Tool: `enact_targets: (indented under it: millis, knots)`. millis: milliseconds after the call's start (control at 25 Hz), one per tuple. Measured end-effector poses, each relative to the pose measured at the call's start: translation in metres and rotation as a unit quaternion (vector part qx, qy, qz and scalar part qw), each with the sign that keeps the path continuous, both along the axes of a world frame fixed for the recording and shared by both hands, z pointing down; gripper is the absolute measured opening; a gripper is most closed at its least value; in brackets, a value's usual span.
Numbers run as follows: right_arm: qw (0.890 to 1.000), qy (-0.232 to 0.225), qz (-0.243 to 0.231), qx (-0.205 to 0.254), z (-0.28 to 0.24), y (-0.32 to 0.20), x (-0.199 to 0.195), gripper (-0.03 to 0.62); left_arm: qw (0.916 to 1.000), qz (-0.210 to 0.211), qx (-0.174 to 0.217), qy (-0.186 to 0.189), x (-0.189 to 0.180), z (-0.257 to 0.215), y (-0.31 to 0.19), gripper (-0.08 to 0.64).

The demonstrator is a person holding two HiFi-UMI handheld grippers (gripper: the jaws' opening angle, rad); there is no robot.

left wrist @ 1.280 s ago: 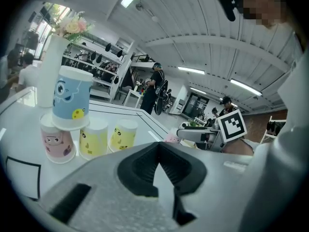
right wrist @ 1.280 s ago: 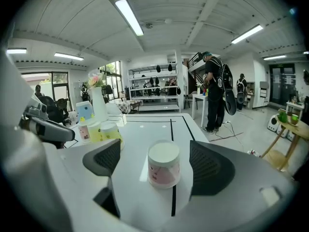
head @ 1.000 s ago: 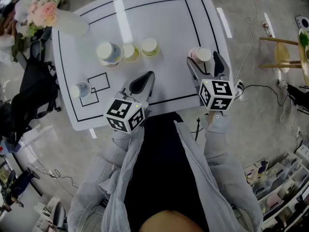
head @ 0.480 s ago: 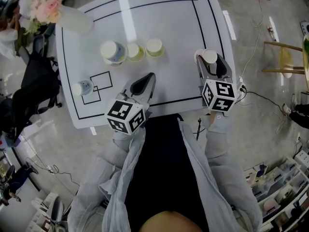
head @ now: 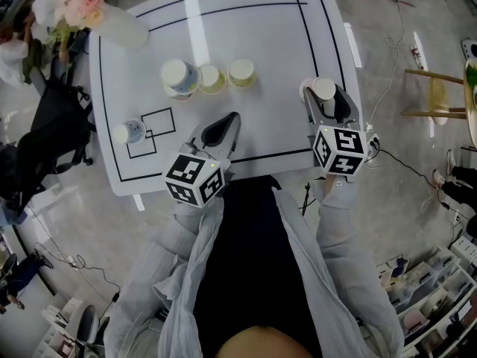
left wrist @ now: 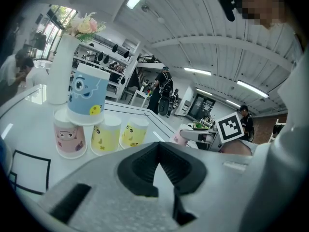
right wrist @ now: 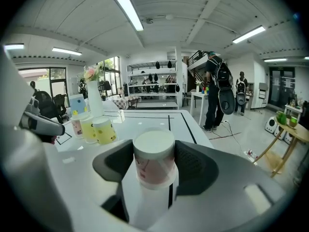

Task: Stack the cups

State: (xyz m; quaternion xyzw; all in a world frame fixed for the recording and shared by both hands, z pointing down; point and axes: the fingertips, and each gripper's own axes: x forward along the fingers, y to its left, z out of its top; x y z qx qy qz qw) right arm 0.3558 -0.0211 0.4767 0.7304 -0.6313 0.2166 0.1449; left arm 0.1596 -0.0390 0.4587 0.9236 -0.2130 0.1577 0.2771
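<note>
Looking down through the head view, I see the pale pink paper cup (head: 322, 88) standing upside down near the right edge of the white table (head: 253, 28). Its long axis is vertical, with the base up and the rim on the tabletop. The right gripper (head: 326, 101) straddles it, and the left gripper (head: 227, 125) sits well apart. In the right gripper view, the jaws have just been closing and now clamp the cup's sides. In the left gripper view, the jaws are pinched together, empty.
</note>
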Motion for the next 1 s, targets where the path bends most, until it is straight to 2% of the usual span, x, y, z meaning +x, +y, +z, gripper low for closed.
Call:
enact_targets:
  millis: [840, 1000]
  knots:
    - [0.998, 0.041, -0.048, 0.027, -0.076, -0.009, -0.035, 0.276, 0.9982, -0.042, 0.020, 0.036, -0.048, -0.037, -0.012, 0.002]
    - [0.998, 0.020, -0.050, 0.042, -0.085, -0.011, -0.044, 0.276, 0.9976, -0.054, 0.022, 0.037, -0.061, -0.040, -0.015, 0.002]
